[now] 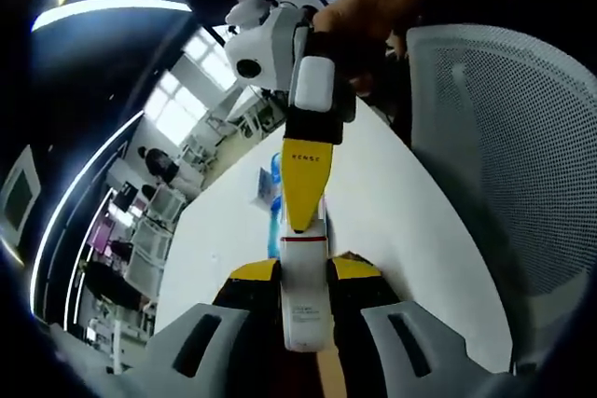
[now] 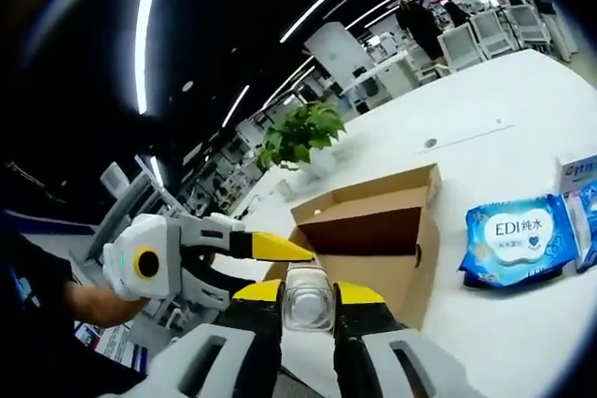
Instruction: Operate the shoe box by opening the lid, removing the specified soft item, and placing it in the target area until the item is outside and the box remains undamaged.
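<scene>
A white tube-shaped item with a red stripe and small print sits between the yellow-tipped jaws of my left gripper, which is shut on it. My right gripper, held by a hand, reaches in from the top, and its yellow tip meets the item's far end. In the right gripper view the item shows end-on, pale and glassy, pinched in my right gripper. My left gripper comes in from the left with its tip just over the item. Behind stands the brown shoe box, open, with its lid raised.
A blue EDI wipes pack and a small carton lie on the white table right of the box. A potted plant stands behind it. A grey mesh chair is close on the right in the left gripper view. Desks and people are far back.
</scene>
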`<action>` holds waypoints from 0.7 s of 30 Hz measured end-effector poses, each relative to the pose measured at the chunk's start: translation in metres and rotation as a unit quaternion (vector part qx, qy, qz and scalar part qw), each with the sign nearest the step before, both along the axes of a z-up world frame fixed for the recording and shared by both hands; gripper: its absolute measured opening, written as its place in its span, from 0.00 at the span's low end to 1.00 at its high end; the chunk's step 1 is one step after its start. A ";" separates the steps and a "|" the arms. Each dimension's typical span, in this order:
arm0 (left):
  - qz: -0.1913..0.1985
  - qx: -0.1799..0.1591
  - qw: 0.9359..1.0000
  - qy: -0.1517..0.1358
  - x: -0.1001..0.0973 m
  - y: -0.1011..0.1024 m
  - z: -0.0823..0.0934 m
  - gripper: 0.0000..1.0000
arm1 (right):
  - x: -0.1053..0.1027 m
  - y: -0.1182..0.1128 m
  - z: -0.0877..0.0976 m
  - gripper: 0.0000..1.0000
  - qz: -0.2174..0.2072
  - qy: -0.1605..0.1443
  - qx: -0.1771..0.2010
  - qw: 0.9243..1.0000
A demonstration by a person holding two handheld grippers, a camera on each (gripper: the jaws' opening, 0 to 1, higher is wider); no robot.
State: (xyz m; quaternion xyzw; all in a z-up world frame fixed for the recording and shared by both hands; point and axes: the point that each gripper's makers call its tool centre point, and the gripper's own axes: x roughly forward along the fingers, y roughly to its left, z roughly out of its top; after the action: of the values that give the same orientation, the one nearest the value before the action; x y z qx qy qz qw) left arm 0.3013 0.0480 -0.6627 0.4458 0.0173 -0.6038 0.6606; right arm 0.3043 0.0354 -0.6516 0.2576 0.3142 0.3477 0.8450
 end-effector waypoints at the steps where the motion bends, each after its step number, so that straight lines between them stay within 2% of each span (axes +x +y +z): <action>1: 0.002 0.000 1.000 0.005 0.000 0.000 -0.001 0.20 | 0.000 0.000 0.000 0.16 0.000 0.001 0.000 1.000; 2: 0.005 0.000 1.000 0.013 -0.001 0.000 -0.002 0.20 | 0.000 0.000 -0.001 0.16 -0.001 0.006 0.002 1.000; 10: 0.010 -0.004 1.000 0.017 0.003 0.000 -0.001 0.22 | 0.003 -0.003 -0.003 0.15 -0.007 0.019 0.010 1.000; 19: 0.044 -0.020 0.997 0.052 0.010 0.008 0.001 0.32 | 0.004 -0.010 -0.006 0.15 0.003 0.006 -0.020 1.000; 21: 0.058 -0.027 0.996 0.069 0.011 0.012 0.000 0.33 | 0.005 -0.012 -0.007 0.15 0.006 0.001 -0.028 1.000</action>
State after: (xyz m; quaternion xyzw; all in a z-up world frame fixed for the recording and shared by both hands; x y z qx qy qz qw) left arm 0.3121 0.0597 -0.6625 0.3834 0.0721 -0.5936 0.7039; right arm 0.3092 0.0237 -0.6584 0.2319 0.3260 0.3434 0.8497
